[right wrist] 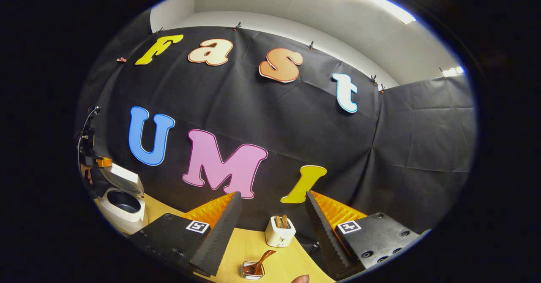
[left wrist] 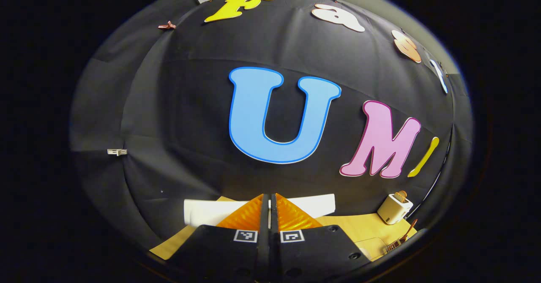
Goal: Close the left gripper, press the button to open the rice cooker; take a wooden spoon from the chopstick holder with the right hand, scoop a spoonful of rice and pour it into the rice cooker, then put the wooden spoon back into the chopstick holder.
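Pointing at the booth's black wall, the left tool (left wrist: 269, 202) has its two fingers pressed together with nothing between them. Just past their tips, in the left gripper view, a white slab (left wrist: 203, 212) runs across both sides of the fingers; what it belongs to cannot be told from here. Below it lies the wooden worktop (left wrist: 355, 226), and far off to the right on it stands a small white chopstick holder (left wrist: 394, 209) with a wooden handle sticking out of its top.

In the right gripper view, the right tool (right wrist: 272, 209) is spread wide and grips nothing. Between its fingers, farther back on the worktop (right wrist: 236, 253), stands the white chopstick holder (right wrist: 280, 231) with two wooden handles rising from it. Nearer the camera, a small clear dish (right wrist: 252, 270) sits on the worktop with a wooden spoon (right wrist: 258, 264) resting in it, bowl down in the dish and handle angled up to the right. At the left edge of this view the white rice cooker (right wrist: 122, 205) stands with its lid (right wrist: 122, 177) raised, showing the dark inner pot. The left tool (right wrist: 102, 162) hangs just above the lid's back edge.
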`<state>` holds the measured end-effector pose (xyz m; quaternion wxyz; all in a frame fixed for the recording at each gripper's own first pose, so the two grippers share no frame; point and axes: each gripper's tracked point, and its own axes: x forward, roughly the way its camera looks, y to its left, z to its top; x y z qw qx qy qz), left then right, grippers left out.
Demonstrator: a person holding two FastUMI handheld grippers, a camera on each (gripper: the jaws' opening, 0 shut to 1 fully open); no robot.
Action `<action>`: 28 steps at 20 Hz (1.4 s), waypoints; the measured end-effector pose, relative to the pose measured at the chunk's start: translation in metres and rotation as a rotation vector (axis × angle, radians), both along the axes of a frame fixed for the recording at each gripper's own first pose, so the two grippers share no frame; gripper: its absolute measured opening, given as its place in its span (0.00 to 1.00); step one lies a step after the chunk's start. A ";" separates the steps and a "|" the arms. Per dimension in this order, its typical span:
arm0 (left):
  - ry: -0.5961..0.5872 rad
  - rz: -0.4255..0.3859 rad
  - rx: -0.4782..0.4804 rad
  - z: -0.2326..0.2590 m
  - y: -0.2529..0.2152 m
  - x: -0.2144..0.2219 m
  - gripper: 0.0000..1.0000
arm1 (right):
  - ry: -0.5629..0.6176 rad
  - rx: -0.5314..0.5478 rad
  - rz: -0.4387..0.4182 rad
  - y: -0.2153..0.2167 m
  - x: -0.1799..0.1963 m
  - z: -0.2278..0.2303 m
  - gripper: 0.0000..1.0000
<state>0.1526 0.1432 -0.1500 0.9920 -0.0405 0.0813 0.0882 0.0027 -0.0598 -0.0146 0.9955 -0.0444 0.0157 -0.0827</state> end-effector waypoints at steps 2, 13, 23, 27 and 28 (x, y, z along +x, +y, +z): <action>-0.007 0.003 0.007 0.008 -0.002 0.000 0.05 | -0.001 -0.002 0.000 0.001 0.001 -0.001 0.89; -0.125 -0.090 0.059 0.066 -0.051 -0.033 0.65 | 0.022 0.060 0.072 -0.006 0.004 -0.033 0.93; -0.183 -0.047 0.123 0.105 -0.145 -0.063 0.95 | 0.229 0.197 0.230 -0.036 0.042 -0.198 0.92; -0.161 0.019 0.136 0.104 -0.161 -0.073 0.95 | 0.349 0.186 0.286 -0.045 0.046 -0.280 0.90; -0.162 0.036 0.135 0.105 -0.165 -0.075 0.95 | 0.371 0.206 0.299 -0.047 0.045 -0.297 0.90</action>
